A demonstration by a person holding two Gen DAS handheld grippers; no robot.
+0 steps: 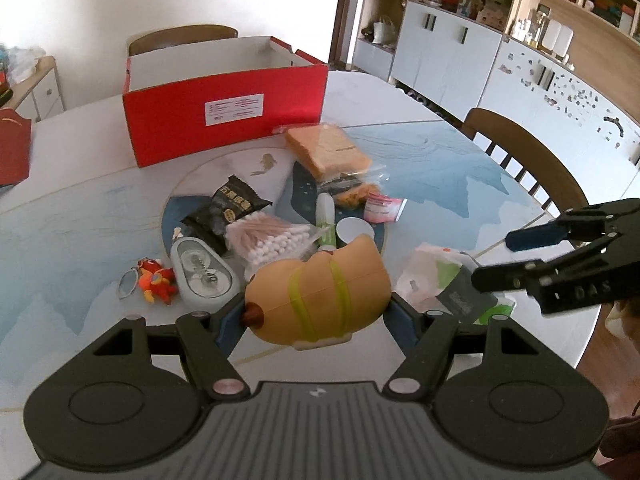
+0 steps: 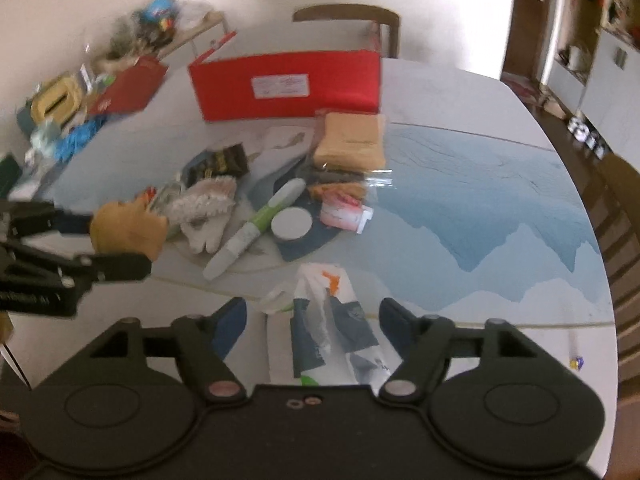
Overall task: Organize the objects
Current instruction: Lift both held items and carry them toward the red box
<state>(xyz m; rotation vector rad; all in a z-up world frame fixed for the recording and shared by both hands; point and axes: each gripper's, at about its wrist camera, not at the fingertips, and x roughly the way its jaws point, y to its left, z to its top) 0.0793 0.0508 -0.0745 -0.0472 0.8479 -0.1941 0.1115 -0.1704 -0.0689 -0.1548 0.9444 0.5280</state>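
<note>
The left claw (image 1: 318, 312) grips a tan hot-dog-shaped toy (image 1: 320, 290) banded in yellow-green, its blue pads pressed against both ends of the toy. The toy is held nearer the camera than the red box (image 1: 224, 114), which stands open-topped at the far side of the bench (image 1: 440, 168) and serves as the landmark here.

In front of the red box lies a loose spread of small goods: a bagged slice of bread (image 1: 326, 148) closest to the box, a black snack packet (image 1: 228, 210) and a bag of cotton swabs (image 1: 272, 240) farther forward, a green-and-white pen-like tube (image 2: 256, 228) and a round white lid (image 2: 292, 222) beside them. A grey-green oval case (image 1: 202, 276) and a small red plush keychain (image 1: 156, 280) rest to the left of the swabs in the left wrist view.

The right claw (image 2: 312, 320) stands with its jaws apart, pads clear of a clear plastic packet with dark contents (image 2: 332, 328) that lies on the bench between them, well forward of the red box. The right wrist view is blurred.
</note>
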